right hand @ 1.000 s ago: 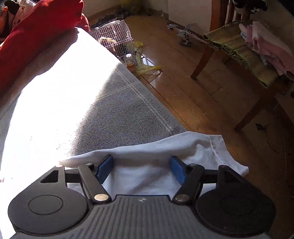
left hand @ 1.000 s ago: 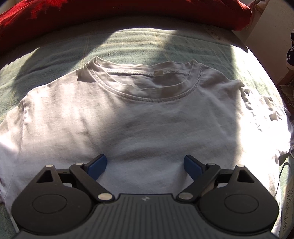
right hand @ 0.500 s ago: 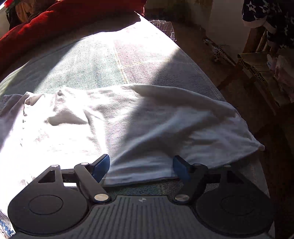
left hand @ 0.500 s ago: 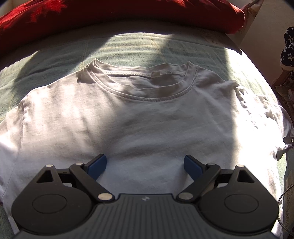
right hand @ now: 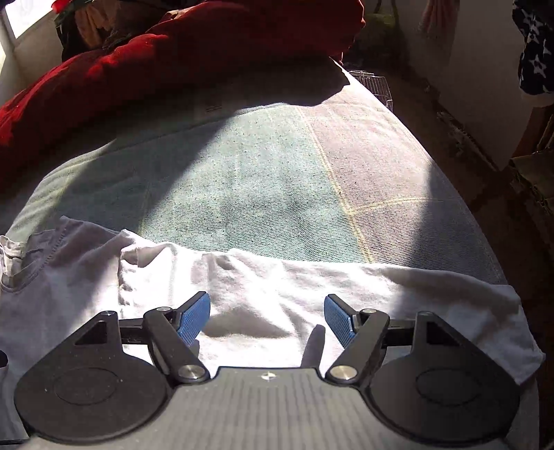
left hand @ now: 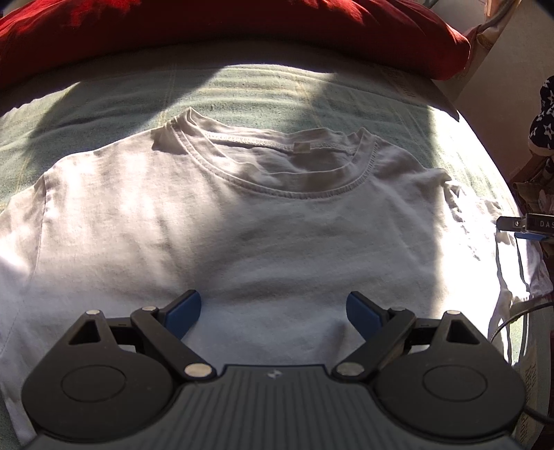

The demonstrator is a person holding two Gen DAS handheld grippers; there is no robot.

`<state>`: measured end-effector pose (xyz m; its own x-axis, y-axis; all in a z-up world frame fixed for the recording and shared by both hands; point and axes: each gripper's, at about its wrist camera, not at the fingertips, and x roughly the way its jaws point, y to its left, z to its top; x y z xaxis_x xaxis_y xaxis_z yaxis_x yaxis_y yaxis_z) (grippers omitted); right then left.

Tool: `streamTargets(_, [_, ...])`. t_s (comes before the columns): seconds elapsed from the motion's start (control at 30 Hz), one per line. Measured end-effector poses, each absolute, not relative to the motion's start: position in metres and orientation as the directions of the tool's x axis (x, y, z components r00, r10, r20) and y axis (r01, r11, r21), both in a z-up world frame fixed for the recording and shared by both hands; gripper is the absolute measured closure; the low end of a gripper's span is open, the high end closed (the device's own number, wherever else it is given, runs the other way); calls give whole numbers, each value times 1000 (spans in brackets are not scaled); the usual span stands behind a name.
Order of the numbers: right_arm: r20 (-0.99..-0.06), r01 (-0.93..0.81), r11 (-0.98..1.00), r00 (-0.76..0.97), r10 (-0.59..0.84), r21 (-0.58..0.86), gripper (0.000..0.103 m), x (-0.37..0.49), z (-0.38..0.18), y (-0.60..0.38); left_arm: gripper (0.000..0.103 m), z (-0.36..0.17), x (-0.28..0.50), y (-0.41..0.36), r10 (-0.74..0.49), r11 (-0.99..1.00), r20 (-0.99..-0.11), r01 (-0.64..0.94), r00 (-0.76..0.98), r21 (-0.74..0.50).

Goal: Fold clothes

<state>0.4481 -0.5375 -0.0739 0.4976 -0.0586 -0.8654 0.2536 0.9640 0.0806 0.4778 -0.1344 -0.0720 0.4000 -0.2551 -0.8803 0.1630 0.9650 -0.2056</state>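
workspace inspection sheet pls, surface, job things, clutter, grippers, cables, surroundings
surface: bed cover, greenish check weave, part sunlit, part in shadow.
job's things: white t-shirt lying flat, front up, neckline away from the camera; its sleeve is spread toward the bed edge.
clutter: red blanket bunched along the far side of the bed.
grippers: left hand-held gripper open over the shirt's chest, nothing between the pads; right hand-held gripper open over the sleeve, jaws just closing slightly, nothing gripped.
cables: dark cable at the right edge of the left view.
surroundings: wire cage on the floor; star-print fabric hanging at right.
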Motion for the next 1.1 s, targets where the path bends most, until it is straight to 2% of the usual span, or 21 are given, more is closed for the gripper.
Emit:
streamTargets(0.1, [-868, 258, 966, 484, -110, 21, 25, 471, -93, -536, 12, -73, 479, -133, -262, 964, -877, 151, 402, -219])
streamTargets(0.23, [-866, 271, 963, 482, -133, 3, 25, 500, -86, -550, 12, -73, 480, -134, -257, 966, -879, 147, 403, -214])
streamTargets(0.47, [-838, 275, 956, 542, -65, 104, 25, 458, -42, -562, 12, -73, 483, -136, -245, 968, -890, 148, 385, -203])
streamTargets(0.57, [-862, 309, 936, 507, -10, 170, 24, 430, -55, -575, 12, -74, 483, -139, -235, 969, -895, 163, 380, -185])
streamTargets(0.7, [-891, 366, 915, 453, -13, 173, 23, 414, -91, -586, 11, -75, 482, -145, -211, 971, -903, 186, 375, -150])
streamTargets(0.77, [-875, 351, 915, 483, 3, 197, 13, 410, -91, -584, 11, -75, 482, -147, -202, 972, -906, 189, 373, -138])
streamTargets(1.1, [-839, 463, 846, 543, -34, 266, 11, 392, -66, -634, 8, -76, 487, -154, -175, 976, -921, 186, 347, -115])
